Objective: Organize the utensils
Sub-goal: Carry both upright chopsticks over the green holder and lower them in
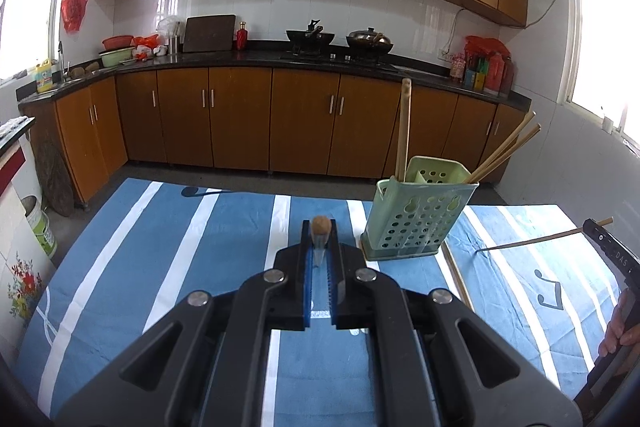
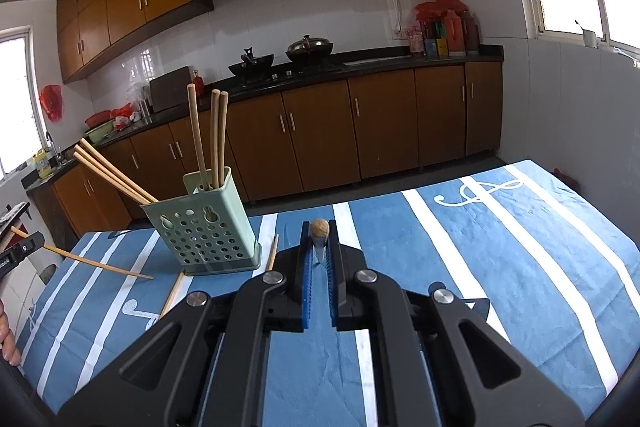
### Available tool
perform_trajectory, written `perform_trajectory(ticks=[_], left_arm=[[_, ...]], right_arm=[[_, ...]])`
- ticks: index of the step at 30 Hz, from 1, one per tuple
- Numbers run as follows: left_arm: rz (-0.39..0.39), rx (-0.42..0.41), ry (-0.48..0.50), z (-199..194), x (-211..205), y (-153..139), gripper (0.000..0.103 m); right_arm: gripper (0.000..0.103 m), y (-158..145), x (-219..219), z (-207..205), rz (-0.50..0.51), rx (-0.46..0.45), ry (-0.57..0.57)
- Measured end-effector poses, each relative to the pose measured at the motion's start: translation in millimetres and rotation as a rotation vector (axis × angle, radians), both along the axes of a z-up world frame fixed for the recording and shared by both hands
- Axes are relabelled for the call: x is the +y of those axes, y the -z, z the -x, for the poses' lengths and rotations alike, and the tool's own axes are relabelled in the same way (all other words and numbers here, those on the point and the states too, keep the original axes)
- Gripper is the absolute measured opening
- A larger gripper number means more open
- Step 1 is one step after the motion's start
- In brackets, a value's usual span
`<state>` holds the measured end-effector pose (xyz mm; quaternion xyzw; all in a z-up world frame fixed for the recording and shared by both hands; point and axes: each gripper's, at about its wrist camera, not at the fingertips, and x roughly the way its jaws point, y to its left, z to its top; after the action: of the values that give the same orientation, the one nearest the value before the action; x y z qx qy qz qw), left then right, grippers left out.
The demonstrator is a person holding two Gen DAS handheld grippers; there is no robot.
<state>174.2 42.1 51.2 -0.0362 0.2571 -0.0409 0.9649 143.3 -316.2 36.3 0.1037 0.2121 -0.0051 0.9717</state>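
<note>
A green perforated utensil holder (image 1: 416, 215) (image 2: 202, 223) stands on the blue striped cloth with several wooden chopsticks (image 1: 403, 131) (image 2: 216, 135) in it. My left gripper (image 1: 321, 235) is shut on a chopstick, seen end-on (image 1: 321, 225); in the right wrist view that chopstick (image 2: 96, 263) slants down to the cloth from the left gripper's finger (image 2: 22, 247). My right gripper (image 2: 320, 237) is shut on another chopstick, seen end-on (image 2: 320, 227); in the left wrist view it (image 1: 536, 239) slants from the right gripper's finger (image 1: 608, 243). Another chopstick (image 2: 174, 293) (image 1: 460, 283) lies beside the holder.
The cloth-covered table (image 1: 180, 247) (image 2: 500, 247) ends at its far edge before a kitchen floor and brown cabinets (image 1: 240, 119). A white bucket (image 1: 40, 227) stands on the floor at left. A second loose chopstick (image 2: 273, 251) lies by the holder's base.
</note>
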Motion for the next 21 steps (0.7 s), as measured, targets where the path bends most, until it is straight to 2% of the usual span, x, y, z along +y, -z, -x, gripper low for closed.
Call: perform_trajectory(ticks=[7,14,21], left_arm=[[-0.011,-0.055,0.051,1.1,-7.3,-31.9,0.007],[0.017,-0.096,0.114,4.1,-21.5,-63.3,0.007],[0.055,-0.192,0.156,-3.6,-48.9,-107.2,0.007]], right_arm=[[0.007,-27.5,1.6,-5.1,0.006,-0.048,-0.027],[0.007,-65.6,11.2,-6.2,-0.062,-0.118,-0.107],[0.007,-116.7,34.7,-8.9,-0.103,-0.281,-0.174]])
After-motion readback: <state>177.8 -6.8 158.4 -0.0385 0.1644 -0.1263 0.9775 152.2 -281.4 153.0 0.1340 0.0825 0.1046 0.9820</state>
